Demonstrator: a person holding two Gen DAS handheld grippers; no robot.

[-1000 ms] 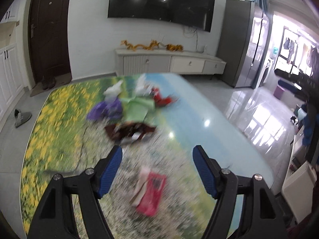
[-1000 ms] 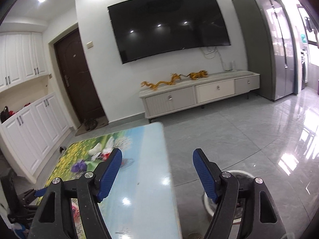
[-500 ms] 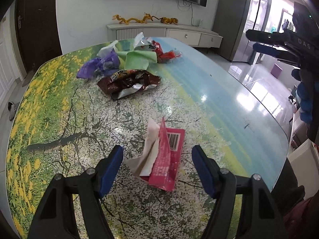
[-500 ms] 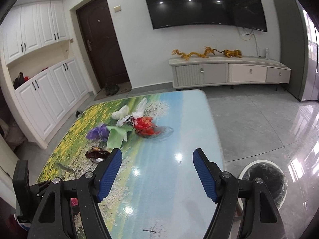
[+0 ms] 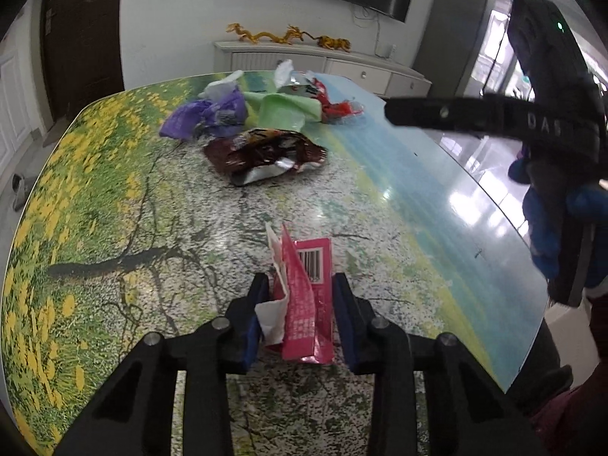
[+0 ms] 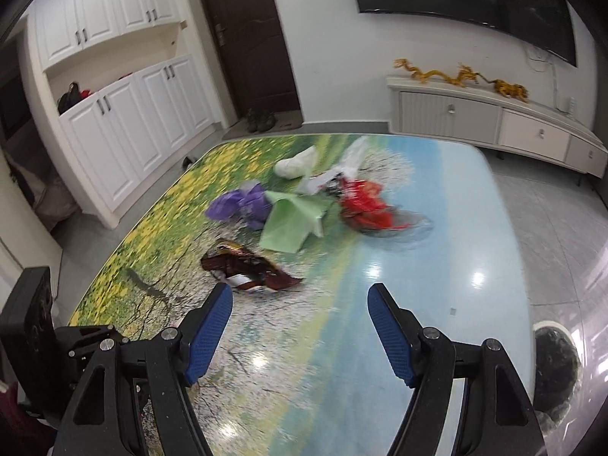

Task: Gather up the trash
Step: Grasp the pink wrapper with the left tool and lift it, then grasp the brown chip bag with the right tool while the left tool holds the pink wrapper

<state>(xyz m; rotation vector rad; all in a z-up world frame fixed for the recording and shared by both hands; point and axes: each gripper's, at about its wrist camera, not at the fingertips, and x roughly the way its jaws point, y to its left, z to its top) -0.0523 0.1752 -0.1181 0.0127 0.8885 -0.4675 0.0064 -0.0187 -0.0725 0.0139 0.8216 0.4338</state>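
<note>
- Your left gripper is pinching the pink wrapper between both blue pads, low on the near part of the table. A white paper scrap is caught in the same bite, so one squeeze takes two bits.
- Beyond it, the rest of the trash sits bunched toward the far end. I count five there: a brown foil wrapper, a purple bag, a green sheet, a red wrapper and a white crumpled bag. More white scraps lie among them, too blurred to count.
- Your right gripper hangs spread wide and empty above the table, aimed at the brown foil wrapper, which looks like the likely next pick.
- At the far right, one black-lined bin stands on the floor beside the table edge, handy for dropping what you hold.
</note>
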